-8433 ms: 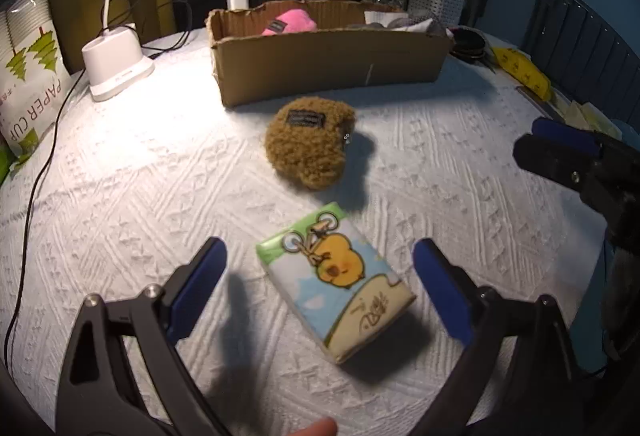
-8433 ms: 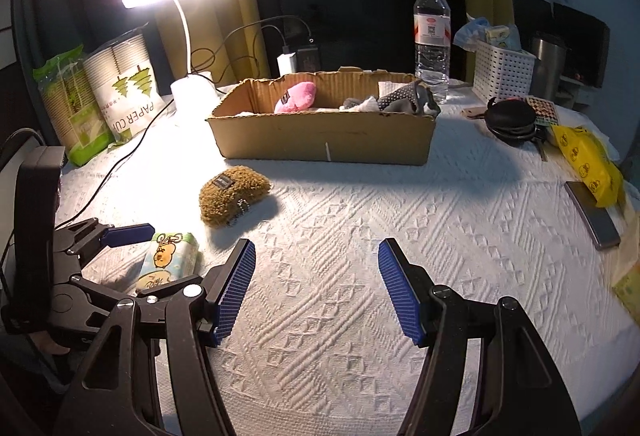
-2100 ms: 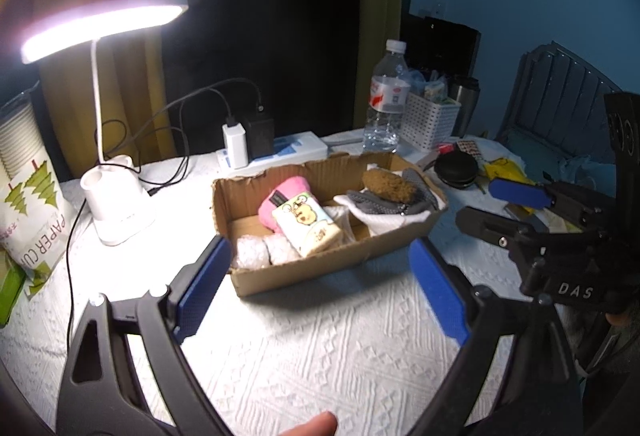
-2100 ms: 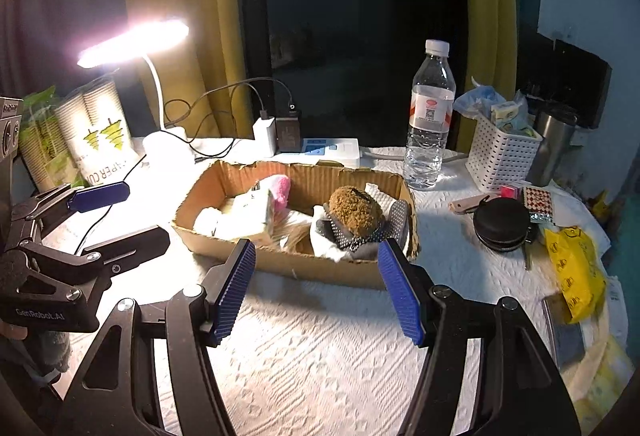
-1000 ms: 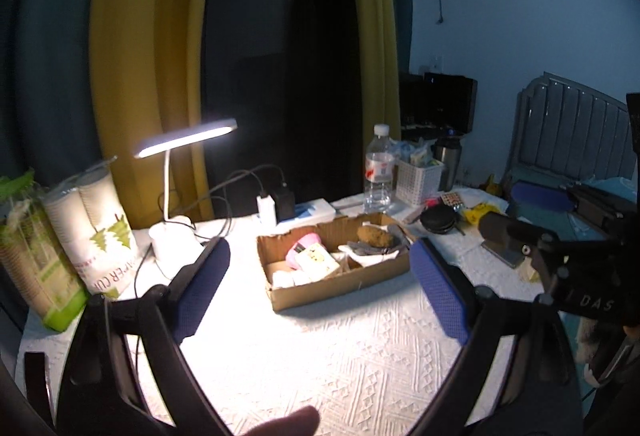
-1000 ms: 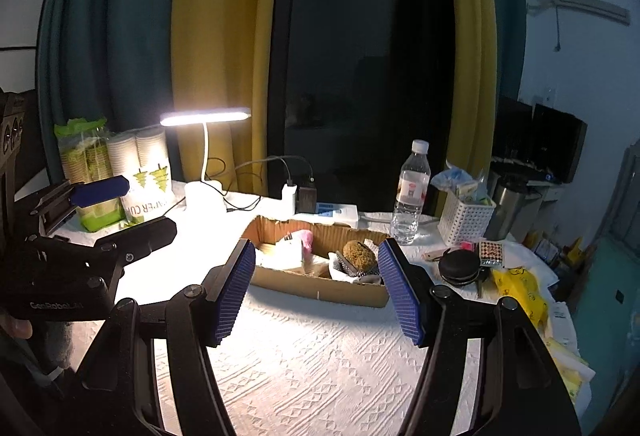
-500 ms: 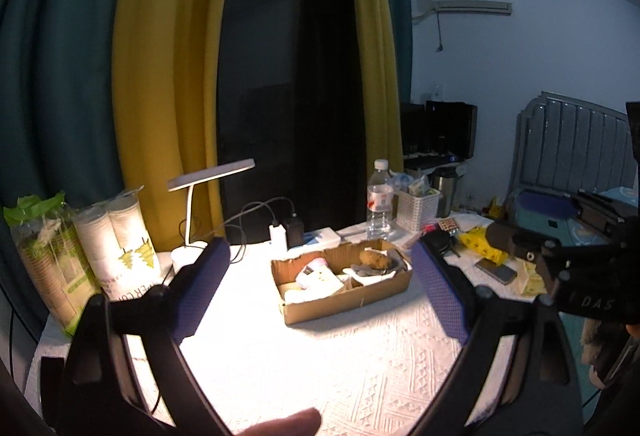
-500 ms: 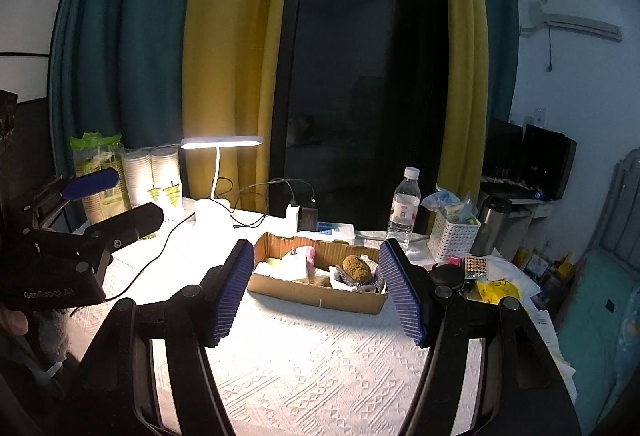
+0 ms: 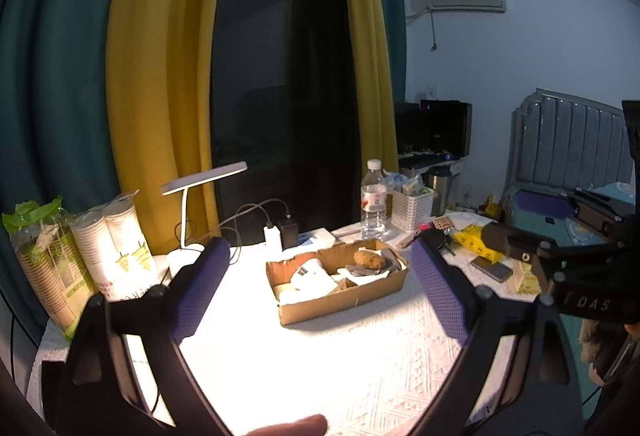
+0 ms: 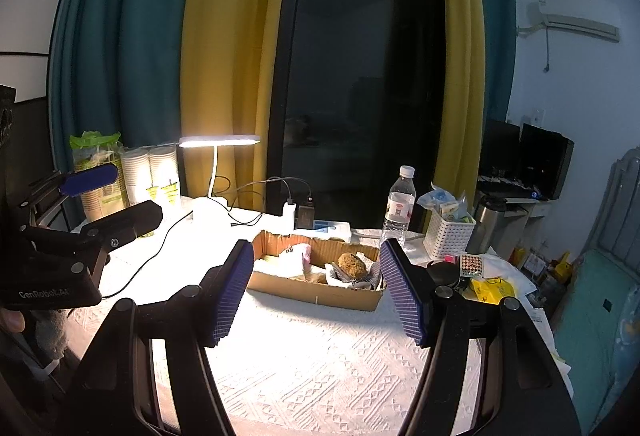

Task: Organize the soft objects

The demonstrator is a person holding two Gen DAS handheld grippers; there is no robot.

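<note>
A shallow cardboard box (image 9: 344, 302) (image 10: 320, 290) sits mid-table on the white textured cloth (image 9: 320, 368). Inside lie a brown fuzzy pouch (image 9: 367, 258) (image 10: 352, 264), a tissue pack (image 9: 316, 282), a pink soft item (image 10: 305, 251) and grey dotted cloth (image 9: 362, 271). My left gripper (image 9: 320, 292) hangs open well back from the box, nothing between its blue pads. My right gripper (image 10: 316, 292) is also open and empty, held back from the table; its body shows at the right edge of the left wrist view, and the left gripper's body at the left edge of the right wrist view.
A lit desk lamp (image 10: 218, 171), paper cup sleeves (image 9: 120, 248), a charger and cables (image 10: 296, 213) line the back left. A water bottle (image 10: 398, 205), white basket (image 10: 448, 236), black round case (image 10: 442, 274), yellow packets (image 10: 490, 290) and a phone (image 9: 492, 268) crowd the right side.
Both grippers have drawn back and up from the table; the box looks smaller and farther. The jaws stay as wide as before and the box contents have not moved.
</note>
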